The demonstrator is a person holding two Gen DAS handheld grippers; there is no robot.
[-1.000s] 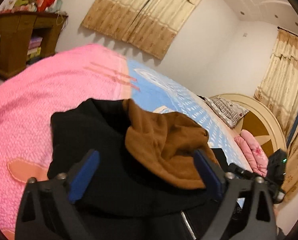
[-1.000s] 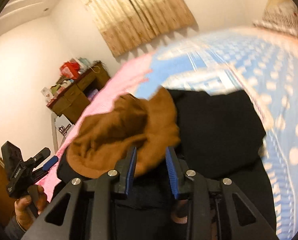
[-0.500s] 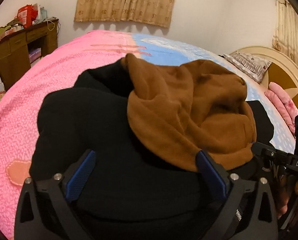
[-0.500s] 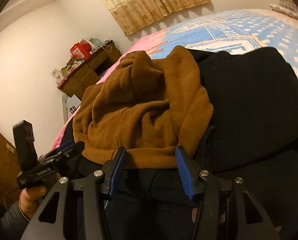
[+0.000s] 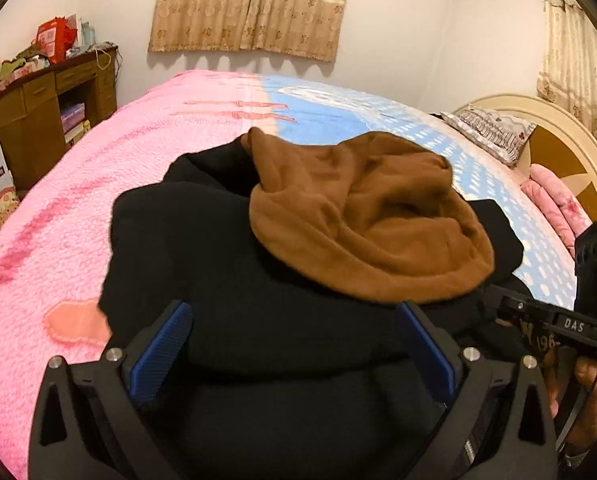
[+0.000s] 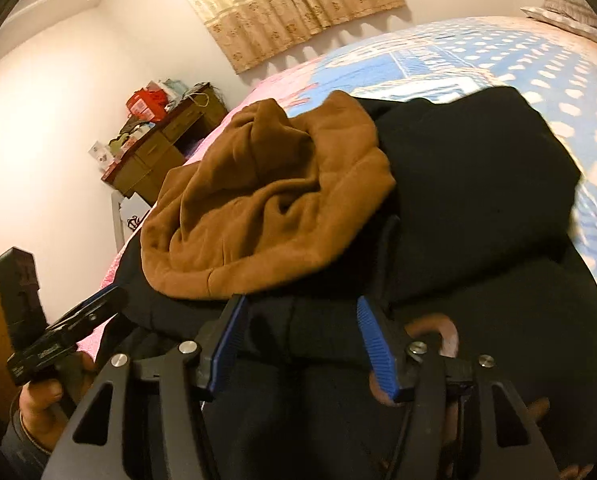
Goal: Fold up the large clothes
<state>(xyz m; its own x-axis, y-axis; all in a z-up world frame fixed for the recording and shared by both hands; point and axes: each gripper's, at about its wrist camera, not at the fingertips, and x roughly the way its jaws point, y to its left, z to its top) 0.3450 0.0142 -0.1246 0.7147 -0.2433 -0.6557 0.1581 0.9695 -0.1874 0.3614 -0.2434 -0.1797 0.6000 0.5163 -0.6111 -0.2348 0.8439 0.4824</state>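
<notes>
Jaws of right gripper [image 6: 298, 340] opened wider than before above black hooded jacket [image 5: 258, 300]; left gripper [image 5: 294, 344] stays wide beside brown hood lining [image 5: 370, 216].

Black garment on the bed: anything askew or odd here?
Yes. The brown-lined hood lies flopped inside-out and crumpled over the folded black garment, not tucked flat. Both the left tool and the right tool are open above it; nothing looks damaged.

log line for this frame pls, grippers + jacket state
left gripper: open, over jacket | right gripper: open | black jacket: folded on bed | brown hood: on top
</notes>
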